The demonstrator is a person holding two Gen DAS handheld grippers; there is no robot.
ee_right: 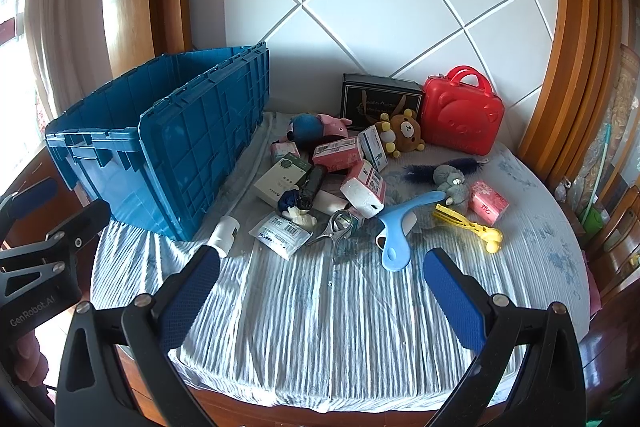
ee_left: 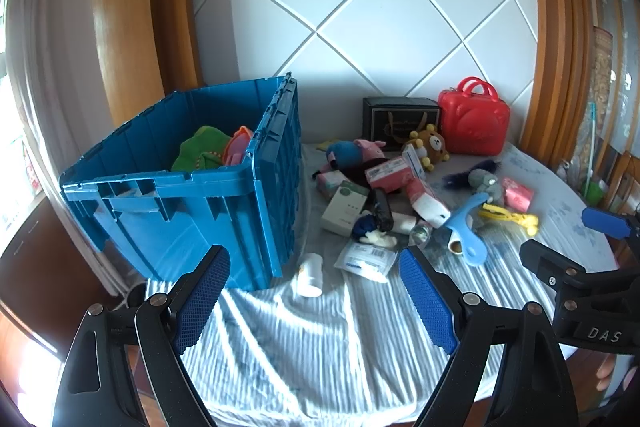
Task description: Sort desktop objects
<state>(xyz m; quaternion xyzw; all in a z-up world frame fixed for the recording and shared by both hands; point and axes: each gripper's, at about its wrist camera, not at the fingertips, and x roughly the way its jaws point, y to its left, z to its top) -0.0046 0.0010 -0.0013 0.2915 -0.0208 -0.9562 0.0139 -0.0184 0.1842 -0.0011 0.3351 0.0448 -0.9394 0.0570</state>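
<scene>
A blue crate (ee_left: 192, 195) stands at the table's left, with green and pink soft items (ee_left: 212, 151) inside; it also shows in the right wrist view (ee_right: 172, 143). A pile of small objects lies right of it: plush toys (ee_right: 320, 127), pink boxes (ee_right: 338, 153), a white bottle (ee_right: 224, 231), a sealed packet (ee_right: 280, 233), a blue shoehorn (ee_right: 396, 231), a yellow clip (ee_right: 468, 225). My left gripper (ee_left: 314, 269) is open and empty above the cloth near the bottle (ee_left: 310, 275). My right gripper (ee_right: 320, 267) is open and empty, short of the pile.
A red bear case (ee_right: 460, 115) and a black box (ee_right: 380, 99) stand at the back by the wall. A striped cloth (ee_right: 340, 327) covers the round table. Wooden chairs (ee_right: 612, 223) stand at the right edge.
</scene>
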